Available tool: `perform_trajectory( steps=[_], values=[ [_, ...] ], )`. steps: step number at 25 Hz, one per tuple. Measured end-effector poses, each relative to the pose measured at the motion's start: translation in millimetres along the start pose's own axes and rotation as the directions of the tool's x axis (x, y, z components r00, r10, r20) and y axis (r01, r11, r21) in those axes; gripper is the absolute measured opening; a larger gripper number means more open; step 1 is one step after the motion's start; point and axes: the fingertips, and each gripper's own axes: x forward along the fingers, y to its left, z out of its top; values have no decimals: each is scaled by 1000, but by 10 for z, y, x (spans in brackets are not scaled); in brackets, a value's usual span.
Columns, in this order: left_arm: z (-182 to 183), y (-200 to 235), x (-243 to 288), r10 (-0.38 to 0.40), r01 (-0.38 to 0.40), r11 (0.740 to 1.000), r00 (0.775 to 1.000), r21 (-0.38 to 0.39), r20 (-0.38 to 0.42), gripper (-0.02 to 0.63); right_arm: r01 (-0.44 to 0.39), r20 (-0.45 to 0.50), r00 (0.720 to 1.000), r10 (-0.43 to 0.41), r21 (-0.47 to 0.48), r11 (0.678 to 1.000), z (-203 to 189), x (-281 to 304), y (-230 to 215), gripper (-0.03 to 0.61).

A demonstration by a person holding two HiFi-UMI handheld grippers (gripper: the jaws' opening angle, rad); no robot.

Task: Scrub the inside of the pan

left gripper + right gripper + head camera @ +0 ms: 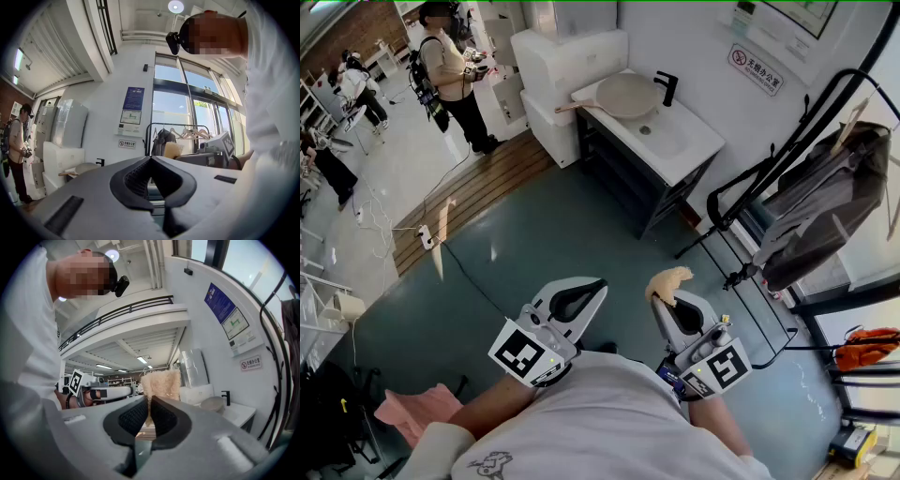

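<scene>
The beige pan (623,96) lies on the white sink counter (698,141) far ahead, its wooden handle pointing left; it also shows small in the left gripper view (86,168) and the right gripper view (212,404). My right gripper (661,298) is held close to my chest and is shut on a tan fluffy scrubbing pad (668,279), which sticks up past the jaw tips (161,384). My left gripper (598,283) is beside it, jaws shut with nothing between them (151,158). Both grippers are well short of the sink.
A black faucet (667,87) stands behind the pan. White foam blocks (567,66) sit left of the sink cabinet. A black clothes rack with a grey garment (825,202) is on the right. Another person (450,66) stands at the back left. A pink cloth (417,411) lies on the floor.
</scene>
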Motion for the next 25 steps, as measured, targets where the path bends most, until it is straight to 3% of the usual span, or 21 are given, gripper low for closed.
perform_trajectory(
  steps=[12, 25],
  values=[
    [-27, 537, -103, 7, -7, 1000, 1000, -19, -4, -3, 28, -2, 1000, -28, 13, 1000, -30, 473, -92, 20],
    [213, 2226, -406, -3, 3, 1000, 1000, -15, 0, -3, 57, -28, 998, -57, 8, 998, -33, 2085, -152, 21]
  ],
)
